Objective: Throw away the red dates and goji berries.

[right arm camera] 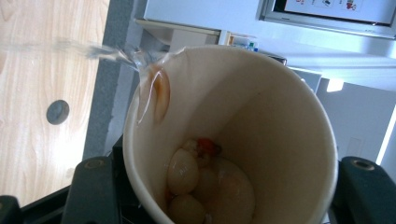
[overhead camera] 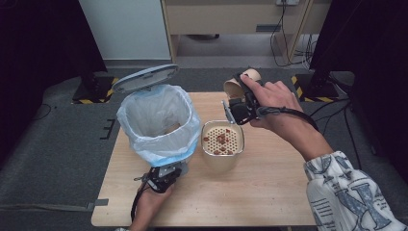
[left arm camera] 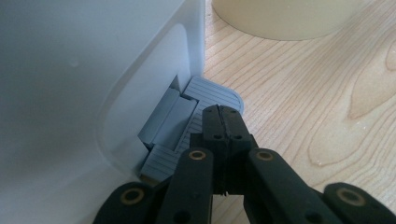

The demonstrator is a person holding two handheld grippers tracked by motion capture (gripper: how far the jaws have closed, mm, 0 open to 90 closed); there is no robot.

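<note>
A white pedal bin point(overhead camera: 159, 122) with a plastic liner stands at the table's left, its grey lid point(overhead camera: 144, 78) raised. My left gripper point(overhead camera: 166, 174) is at the bin's foot, shut, and its tips point(left arm camera: 223, 116) rest on the grey ribbed pedal point(left arm camera: 217, 93). To the bin's right is a beige container point(overhead camera: 221, 163) topped by a perforated strainer holding red bits. Behind and above it, my right gripper point(overhead camera: 239, 94) is shut on a tilted paper cup point(overhead camera: 243, 81). In the right gripper view the cup point(right arm camera: 261, 107) holds pale lumps point(right arm camera: 205, 182), and clear liquid point(right arm camera: 116, 53) runs over its rim.
The wooden table point(overhead camera: 269, 192) has bare room at the front and right. A wet patch point(left arm camera: 327, 158) lies on the wood near the pedal. Black stands with hazard-striped bases point(overhead camera: 94, 91) flank the far side, and cables point(overhead camera: 288, 33) trail on the floor behind.
</note>
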